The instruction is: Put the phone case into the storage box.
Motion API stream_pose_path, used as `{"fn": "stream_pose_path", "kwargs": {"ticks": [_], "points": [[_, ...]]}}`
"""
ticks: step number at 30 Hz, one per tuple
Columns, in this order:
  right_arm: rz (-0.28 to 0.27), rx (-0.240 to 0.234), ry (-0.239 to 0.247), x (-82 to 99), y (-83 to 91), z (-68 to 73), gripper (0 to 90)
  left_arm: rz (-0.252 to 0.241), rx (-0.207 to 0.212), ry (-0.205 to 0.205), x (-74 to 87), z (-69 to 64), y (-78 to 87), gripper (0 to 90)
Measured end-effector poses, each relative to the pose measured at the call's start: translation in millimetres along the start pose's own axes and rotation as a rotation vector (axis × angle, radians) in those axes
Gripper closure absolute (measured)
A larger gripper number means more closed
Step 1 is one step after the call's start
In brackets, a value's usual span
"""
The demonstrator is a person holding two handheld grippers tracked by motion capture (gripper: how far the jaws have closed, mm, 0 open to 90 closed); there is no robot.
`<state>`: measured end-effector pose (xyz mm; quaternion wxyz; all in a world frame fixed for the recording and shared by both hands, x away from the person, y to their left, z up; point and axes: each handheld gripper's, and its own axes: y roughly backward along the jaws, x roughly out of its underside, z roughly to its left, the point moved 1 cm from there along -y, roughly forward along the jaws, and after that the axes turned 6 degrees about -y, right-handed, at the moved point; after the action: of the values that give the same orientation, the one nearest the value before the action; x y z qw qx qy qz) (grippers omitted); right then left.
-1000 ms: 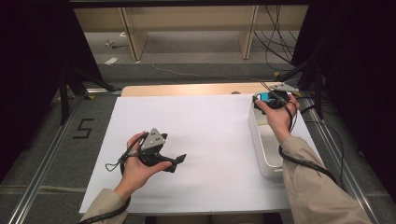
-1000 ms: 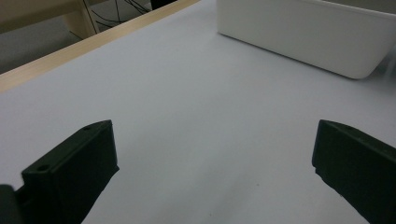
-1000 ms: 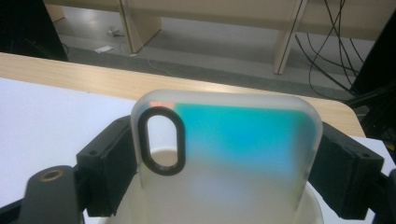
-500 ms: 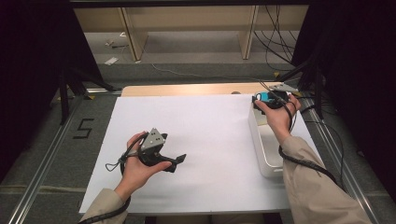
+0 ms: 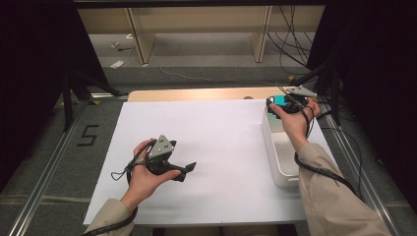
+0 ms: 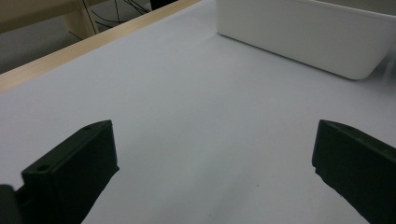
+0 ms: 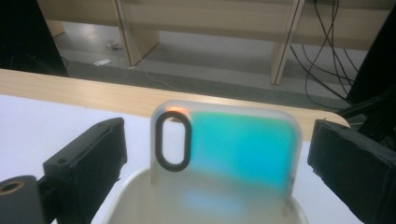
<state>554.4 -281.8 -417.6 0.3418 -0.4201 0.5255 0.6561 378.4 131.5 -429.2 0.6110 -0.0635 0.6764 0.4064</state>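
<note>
From the high view, my right tool sits at the far end of the white bin on the right of the worktop, with the teal phone case right at its tip. My left tool rests low over the bare white sheet at the near left, apart from everything.

In the left gripper view, my left tool is released, its jaws spread wide with nothing between them; the bin lies off toward the far right.

In the right gripper view, the phone case stands upright in the bin, leaning at the far wall, camera cutout on the left. My right tool has just been opening; the case stands between the jaws, yet a gap shows on each side, so I judge it let go.

The drop into the bin looks done. What is left, I think, is to draw the right tool back clear without tipping the case.
</note>
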Motion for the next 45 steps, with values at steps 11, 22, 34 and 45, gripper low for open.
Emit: {"fn": "stream_pose_path", "kwargs": {"ticks": [11, 22, 34, 45], "points": [[-0.046, -0.003, -0.016, -8.7, 7.5, -2.8, 5.5, -0.002, 0.000, 0.001, -0.3, 0.1, 0.6, 0.0], [-0.069, -0.025, 0.003, -14.5, 27.6, 3.5, 6.5, -0.006, -0.006, 0.008, 0.0, 0.7, 2.4, 0.0], [-0.063, -0.092, 0.041, -11.2, 57.7, 11.5, 9.0, -0.005, -0.014, 0.019, 2.6, 3.4, 5.7, 0.0], [-0.039, -0.167, 0.073, -0.1, 77.3, 17.8, 12.8, -0.004, -0.015, 0.018, 3.0, 2.6, 6.6, 0.0]]}}
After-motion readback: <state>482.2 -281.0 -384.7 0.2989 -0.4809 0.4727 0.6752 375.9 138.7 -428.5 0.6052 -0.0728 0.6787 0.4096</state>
